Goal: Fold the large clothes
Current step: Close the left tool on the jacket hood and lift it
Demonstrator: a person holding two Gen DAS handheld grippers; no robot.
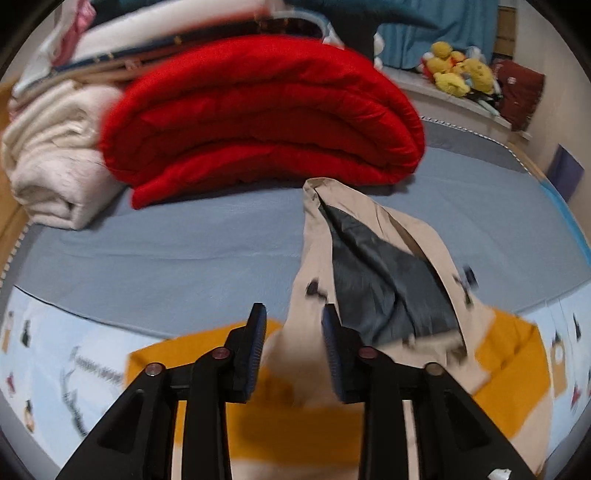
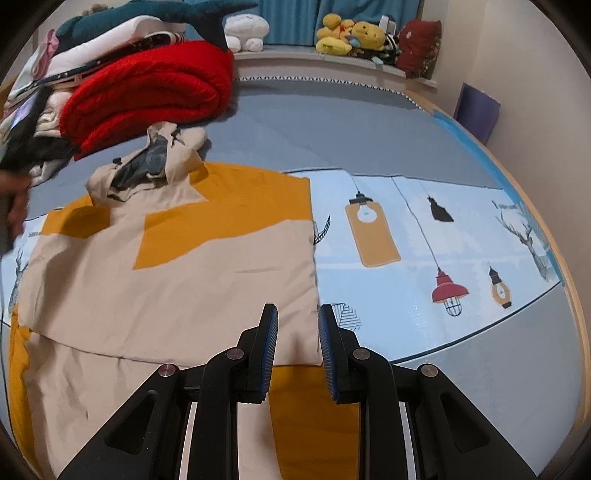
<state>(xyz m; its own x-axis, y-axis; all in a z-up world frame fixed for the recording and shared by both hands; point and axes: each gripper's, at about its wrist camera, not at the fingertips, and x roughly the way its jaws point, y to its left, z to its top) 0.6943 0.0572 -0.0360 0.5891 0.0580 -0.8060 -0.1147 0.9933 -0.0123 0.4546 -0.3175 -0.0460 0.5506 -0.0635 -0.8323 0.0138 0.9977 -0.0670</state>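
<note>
The left hand-held gripper stands partly open over the beige-and-mustard hooded jacket on the bed, gripping nothing. The right hand-held gripper, partly open, straddles the jacket's near right edge without pinching it.

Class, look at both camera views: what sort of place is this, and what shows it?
Most likely a bedroom: a wide bed, a folded red quilt, and plush toys on a ledge by blue curtains.

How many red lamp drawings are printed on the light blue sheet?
1: the red printed lamp drawing is on the light blue patterned sheet, right of the beige-and-mustard garment. Others may be hidden under it.
</note>
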